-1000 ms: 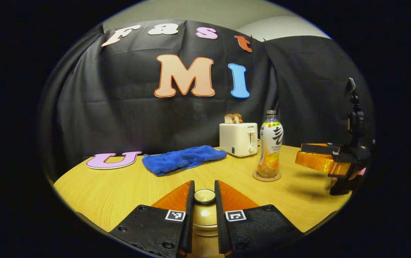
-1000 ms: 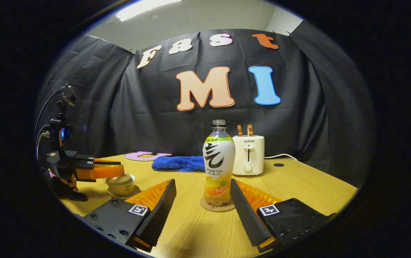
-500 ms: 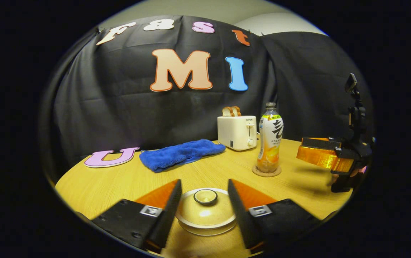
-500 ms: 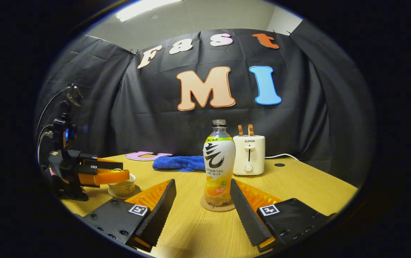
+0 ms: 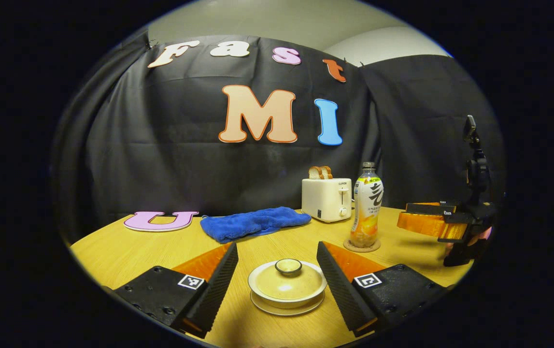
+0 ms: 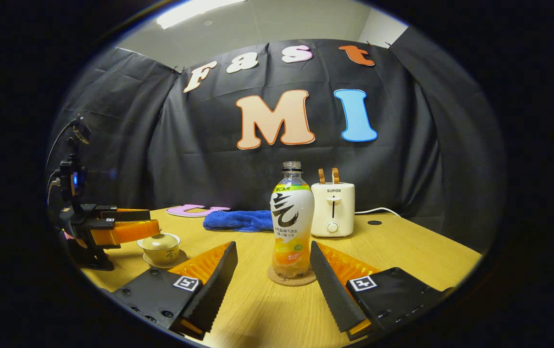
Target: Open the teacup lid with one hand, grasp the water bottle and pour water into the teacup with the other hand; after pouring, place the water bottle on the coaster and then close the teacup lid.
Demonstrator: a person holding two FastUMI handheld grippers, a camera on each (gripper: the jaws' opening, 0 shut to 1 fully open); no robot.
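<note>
The lidded teacup (image 5: 288,286) is flanked by the open left hand-held gripper (image 5: 277,270), the water bottle (image 6: 291,224) by the open right hand-held gripper (image 6: 273,270).

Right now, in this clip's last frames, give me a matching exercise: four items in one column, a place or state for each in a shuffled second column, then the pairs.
Items
1. water bottle
2. teacup lid
3. bread slices
4. blue cloth

Places or states
A. sticking up out of the toaster
B. lying crumpled on the table
C. standing upright on the coaster
D. sitting on the teacup, between the open left gripper fingers

Pairs: 1-C, 2-D, 3-A, 4-B
</note>
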